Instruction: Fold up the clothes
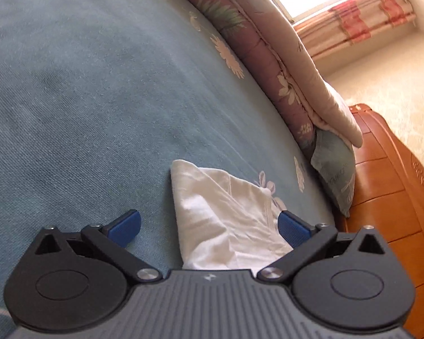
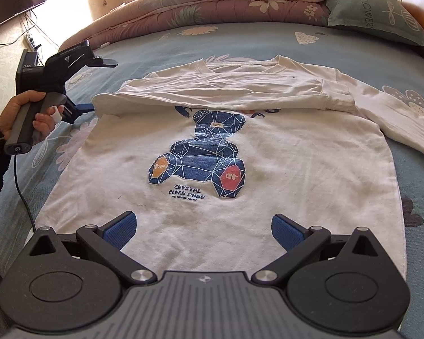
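The white long-sleeved sweatshirt lies print-up on the bed, one sleeve folded across the chest, the other sleeve trailing out to the side. The left hand-held gripper is spread, its blue pads either side of the sweatshirt's folded shoulder edge; the right hand-held gripper hangs spread above the hem, pinching nothing. Risks, as I judge them: closing the left on one layer only would drag the crossed sleeve loose; a lopsided lift could skew the fold or bunch the soft knit.
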Demonstrator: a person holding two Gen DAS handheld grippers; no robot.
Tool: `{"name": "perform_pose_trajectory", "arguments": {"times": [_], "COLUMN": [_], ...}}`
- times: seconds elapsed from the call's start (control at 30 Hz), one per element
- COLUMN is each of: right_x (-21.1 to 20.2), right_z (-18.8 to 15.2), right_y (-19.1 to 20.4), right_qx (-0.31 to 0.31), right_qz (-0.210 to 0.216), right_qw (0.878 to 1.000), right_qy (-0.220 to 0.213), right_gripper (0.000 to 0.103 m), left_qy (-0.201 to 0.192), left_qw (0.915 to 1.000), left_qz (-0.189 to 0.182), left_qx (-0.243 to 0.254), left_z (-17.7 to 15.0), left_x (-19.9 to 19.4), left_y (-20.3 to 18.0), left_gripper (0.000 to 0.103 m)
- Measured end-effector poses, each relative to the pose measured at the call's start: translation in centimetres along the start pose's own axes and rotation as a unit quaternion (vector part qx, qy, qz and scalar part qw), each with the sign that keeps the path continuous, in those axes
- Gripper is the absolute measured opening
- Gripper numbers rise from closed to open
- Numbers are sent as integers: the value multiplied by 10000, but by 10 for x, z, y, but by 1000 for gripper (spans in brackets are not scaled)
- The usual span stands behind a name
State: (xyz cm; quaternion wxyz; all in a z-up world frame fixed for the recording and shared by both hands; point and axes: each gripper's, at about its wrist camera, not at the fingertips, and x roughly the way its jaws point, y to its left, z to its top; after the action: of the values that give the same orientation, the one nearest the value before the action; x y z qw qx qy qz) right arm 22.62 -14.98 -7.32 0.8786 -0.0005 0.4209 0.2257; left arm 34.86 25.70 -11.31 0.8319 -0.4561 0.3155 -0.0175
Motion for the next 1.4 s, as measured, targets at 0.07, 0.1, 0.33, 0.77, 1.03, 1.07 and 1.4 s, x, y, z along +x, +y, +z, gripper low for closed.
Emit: {"name": "perform_pose_trajectory", "arguments": {"times": [0.07, 0.1, 0.33, 0.77, 1.03, 1.07, 1.4], "right_x": [2, 3, 10, 16, 19, 19, 15], "right_z": [0, -1, -2, -4, -4, -4, -4], "right_y": [-1, -1, -2, -1, -1, -1, 1], "right_qx": [4, 7, -11, -152, -239, -234, -196], "right_qz": [-17, -23, -70, -232, -307, -303, -278], "right_qw": [10000, 10000, 9998, 9994, 9990, 9991, 9992], "right_qy": [44, 63, 162, 200, 200, 199, 199], "right_gripper": [103, 103, 103, 103, 103, 103, 103], "left_qy": [-12, 14, 294, 97, -60, -32, 339], "left_qw": [9999, 9998, 9970, 9873, 9830, 9857, 9939], "left_qz": [-151, -193, -302, 554, 1041, 947, 444], "left_qx": [26, 72, 648, 1483, 1510, 1395, 946], "left_z": [4, 6, 21, 34, 48, 46, 22], "left_x": [10, 15, 42, 53, 61, 55, 29], "left_y": [1, 0, -7, -16, -31, -30, -14], "left_gripper": [102, 102, 96, 8, 7, 13, 54]}}
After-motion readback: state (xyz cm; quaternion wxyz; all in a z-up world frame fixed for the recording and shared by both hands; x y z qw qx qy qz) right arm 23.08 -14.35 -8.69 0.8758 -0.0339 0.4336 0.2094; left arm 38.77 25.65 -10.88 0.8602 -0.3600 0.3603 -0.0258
